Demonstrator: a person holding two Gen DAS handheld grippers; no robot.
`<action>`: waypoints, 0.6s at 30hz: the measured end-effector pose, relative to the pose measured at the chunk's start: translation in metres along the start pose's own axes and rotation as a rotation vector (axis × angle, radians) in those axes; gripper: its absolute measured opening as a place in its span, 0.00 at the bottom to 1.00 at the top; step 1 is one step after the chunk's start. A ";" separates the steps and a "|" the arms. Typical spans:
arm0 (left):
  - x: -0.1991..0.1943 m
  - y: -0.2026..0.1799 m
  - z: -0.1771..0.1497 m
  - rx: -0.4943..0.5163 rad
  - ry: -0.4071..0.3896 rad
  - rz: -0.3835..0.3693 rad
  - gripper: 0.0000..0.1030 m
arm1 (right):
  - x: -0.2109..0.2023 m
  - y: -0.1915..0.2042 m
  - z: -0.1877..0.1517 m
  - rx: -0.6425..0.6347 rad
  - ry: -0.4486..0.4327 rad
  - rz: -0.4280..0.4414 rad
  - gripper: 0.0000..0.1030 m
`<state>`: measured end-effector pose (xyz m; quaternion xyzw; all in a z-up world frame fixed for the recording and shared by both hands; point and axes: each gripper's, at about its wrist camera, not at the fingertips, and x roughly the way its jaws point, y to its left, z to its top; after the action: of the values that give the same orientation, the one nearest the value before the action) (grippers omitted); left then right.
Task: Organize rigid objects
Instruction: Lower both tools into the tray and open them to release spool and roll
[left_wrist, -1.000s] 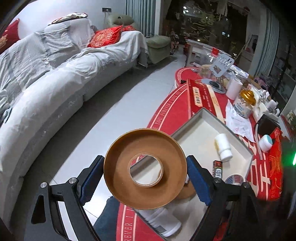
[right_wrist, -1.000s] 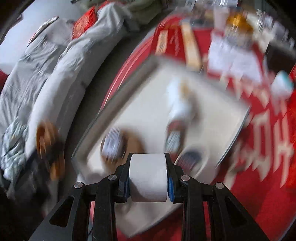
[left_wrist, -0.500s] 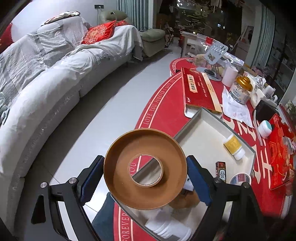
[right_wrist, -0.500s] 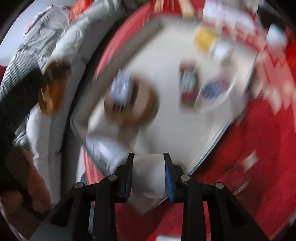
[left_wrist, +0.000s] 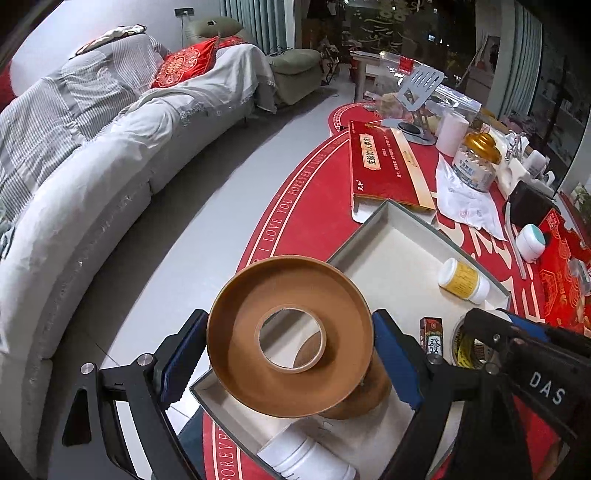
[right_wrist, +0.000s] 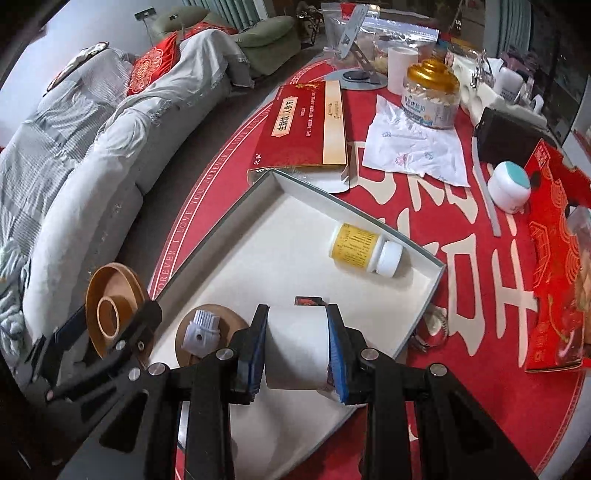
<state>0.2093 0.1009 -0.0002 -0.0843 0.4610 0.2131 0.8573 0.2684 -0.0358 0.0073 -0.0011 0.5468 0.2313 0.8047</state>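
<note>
While the left gripper (left_wrist: 290, 363) pinches a wide brown roll of packing tape (left_wrist: 290, 336) by its rim above the near left corner of the shallow white cardboard tray (right_wrist: 354, 212), the right gripper (right_wrist: 297, 349) clamps a white cylindrical bottle (right_wrist: 295, 347) between its blue pads over the tray's near edge. Inside the tray lie a yellow-labelled white pill bottle (right_wrist: 364, 249) toward the far right, a second brown tape roll (right_wrist: 229, 319) at near left with a small white ribbed plastic piece (right_wrist: 203, 330) on it. The tray sits on a red round tablecloth (right_wrist: 461, 295).
</note>
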 end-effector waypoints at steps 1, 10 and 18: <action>0.001 0.000 0.000 -0.002 0.004 -0.001 0.87 | 0.002 0.000 0.002 0.002 0.004 0.002 0.30; 0.009 -0.003 0.001 0.003 0.022 -0.003 0.87 | 0.011 0.002 0.005 -0.002 0.013 -0.005 0.31; 0.015 -0.004 0.000 0.008 0.038 -0.003 0.87 | 0.017 0.000 0.005 0.002 0.027 -0.012 0.31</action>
<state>0.2181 0.1012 -0.0129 -0.0857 0.4781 0.2085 0.8489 0.2780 -0.0276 -0.0056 -0.0065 0.5581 0.2259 0.7984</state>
